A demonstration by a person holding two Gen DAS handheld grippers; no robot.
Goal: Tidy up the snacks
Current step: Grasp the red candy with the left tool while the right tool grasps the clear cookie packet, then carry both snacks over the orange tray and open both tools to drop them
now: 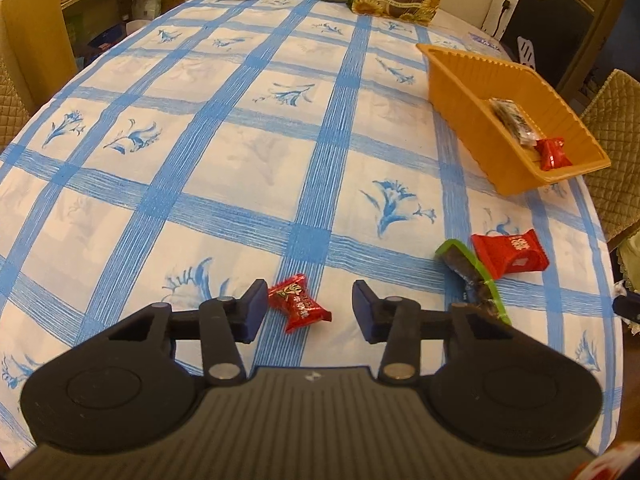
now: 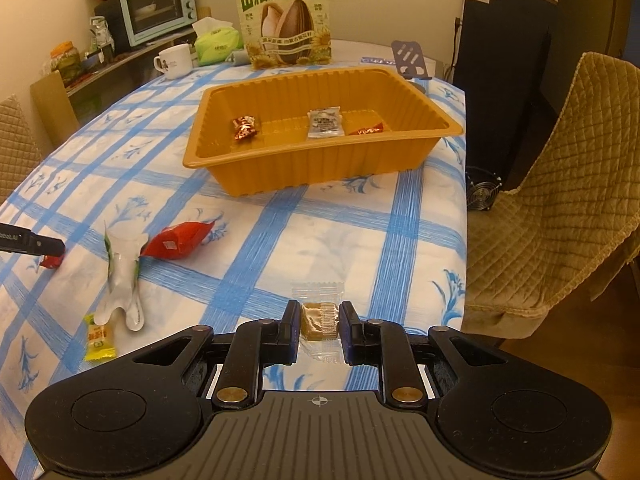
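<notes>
Red and crinkly, the small candy [image 1: 299, 303] lies on the tablecloth [image 1: 224, 148] between the spread fingers of the left gripper [image 1: 308, 311], which holds nothing. It looks light and slippery, so pinching its fat middle seems best. The orange tray [image 1: 472, 120] sits far off to the right.

In the right view, the right gripper [image 2: 319, 330] is closed around a brown candy in clear wrap [image 2: 319, 320] near the table edge. It looks light and firm. The orange tray [image 2: 320, 168] waits ahead.
</notes>
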